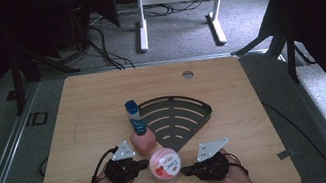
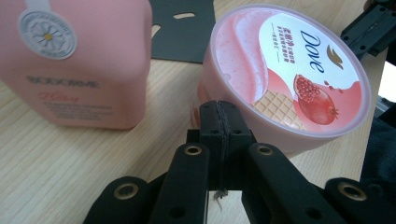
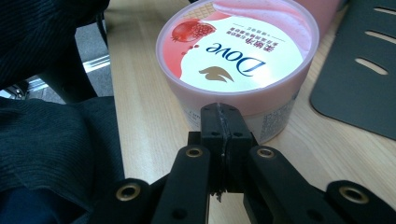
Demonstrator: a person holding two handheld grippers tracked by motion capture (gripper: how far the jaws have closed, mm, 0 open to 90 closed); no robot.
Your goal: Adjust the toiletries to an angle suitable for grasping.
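A pink Dove tub [image 1: 165, 166] with a pomegranate lid stands near the table's front edge, between my two grippers. My left gripper [image 1: 144, 164] is shut with nothing in it, its tips right against the tub's [image 2: 289, 74] left side; contact is hard to judge. My right gripper [image 1: 185, 171] is likewise shut and empty, its tips at the tub's [image 3: 238, 51] right side. Just behind the tub stands a pink bottle [image 1: 143, 140] with a blue pump top [image 1: 133, 112]. The bottle [image 2: 74, 60] fills the upper left of the left gripper view.
A black fan-shaped slotted tray [image 1: 180, 114] lies flat behind and to the right of the bottle. The wooden table [image 1: 234, 104] has a round hole [image 1: 188, 74] near its far edge. Dark sleeves crowd the front edge.
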